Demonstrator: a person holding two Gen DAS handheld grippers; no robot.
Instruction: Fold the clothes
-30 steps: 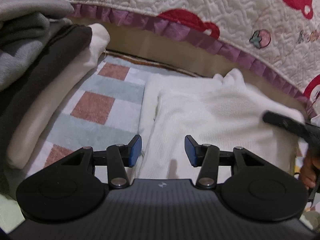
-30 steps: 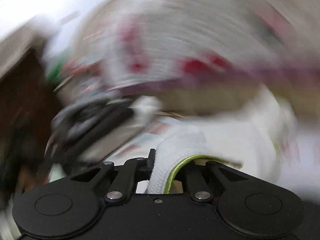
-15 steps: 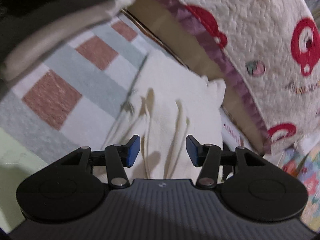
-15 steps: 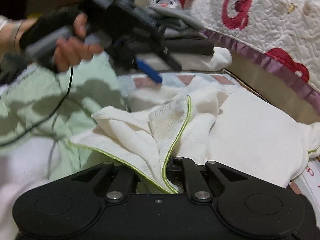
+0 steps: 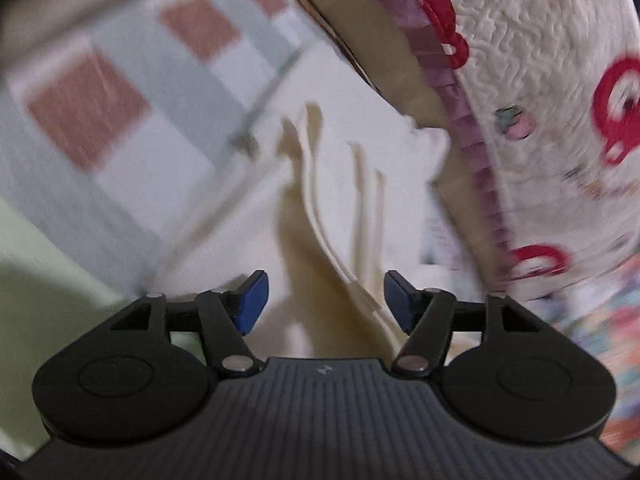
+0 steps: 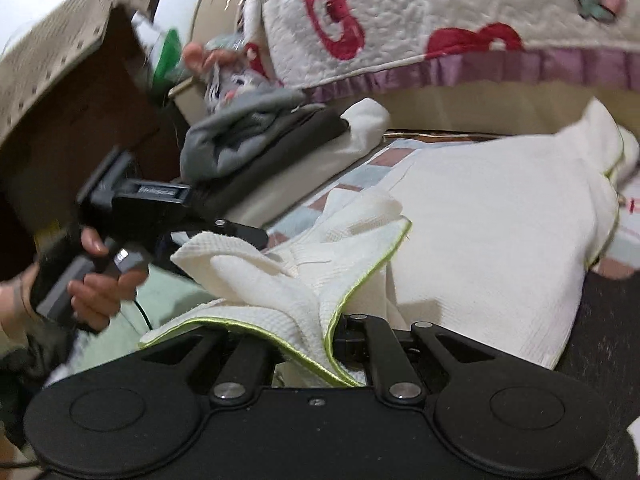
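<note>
Left wrist view, blurred: my left gripper [image 5: 325, 300] has just been opening, fingers [image 5: 251, 302] wide, not pressing white garment [image 5: 340, 216], whose folds run up frame centre between them. Checked mat [image 5: 132, 120] clear at upper left; quilt [image 5: 540, 92] edge crowds right.

Right wrist view: my right gripper [image 6: 336, 330], fingers pinched on garment's green-trimmed hem at lower centre. Folded pile [image 6: 272, 140] upper centre-left. Left hand [image 6: 100, 280] at left edge.

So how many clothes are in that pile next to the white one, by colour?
Grey: 1
Dark: 1
Cream: 1
Total: 3, in a pile beside the white garment.
</note>
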